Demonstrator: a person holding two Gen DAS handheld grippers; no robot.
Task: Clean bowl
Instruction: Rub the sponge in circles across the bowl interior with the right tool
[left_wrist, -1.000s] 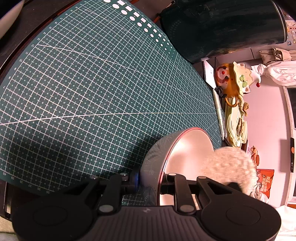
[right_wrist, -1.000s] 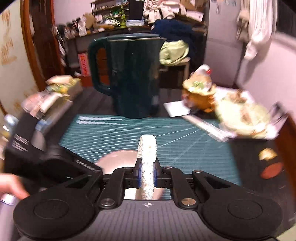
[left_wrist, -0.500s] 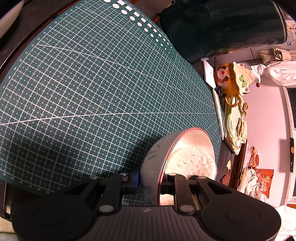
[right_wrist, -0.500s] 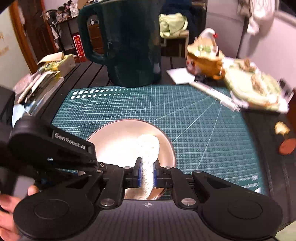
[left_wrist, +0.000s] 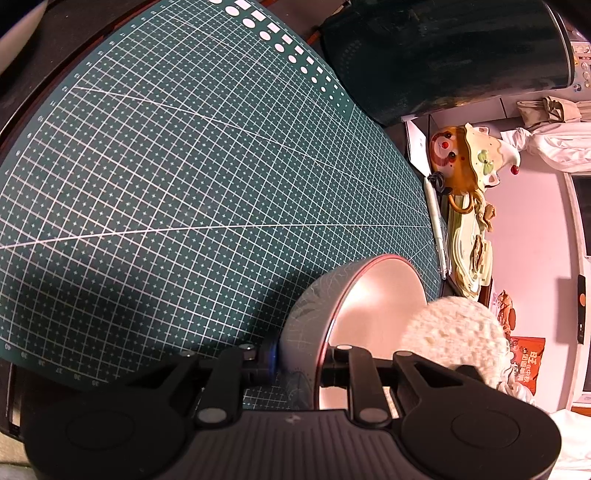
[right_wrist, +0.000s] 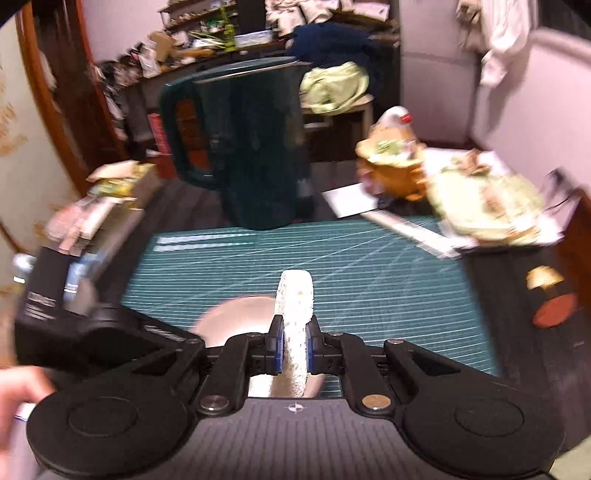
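The left gripper (left_wrist: 295, 363) is clamped on the rim of the bowl (left_wrist: 373, 295), which sits on the green mat (left_wrist: 184, 184). The right gripper (right_wrist: 294, 349) pinches a white sponge (right_wrist: 294, 314) upright, just above the bowl. Beyond the mat stands a dark jug (right_wrist: 255, 147).

The sponge (right_wrist: 294, 325) (clamped in the right gripper (right_wrist: 294, 349)) has come out of the bowl (left_wrist: 373, 314) and now sits above its rim.
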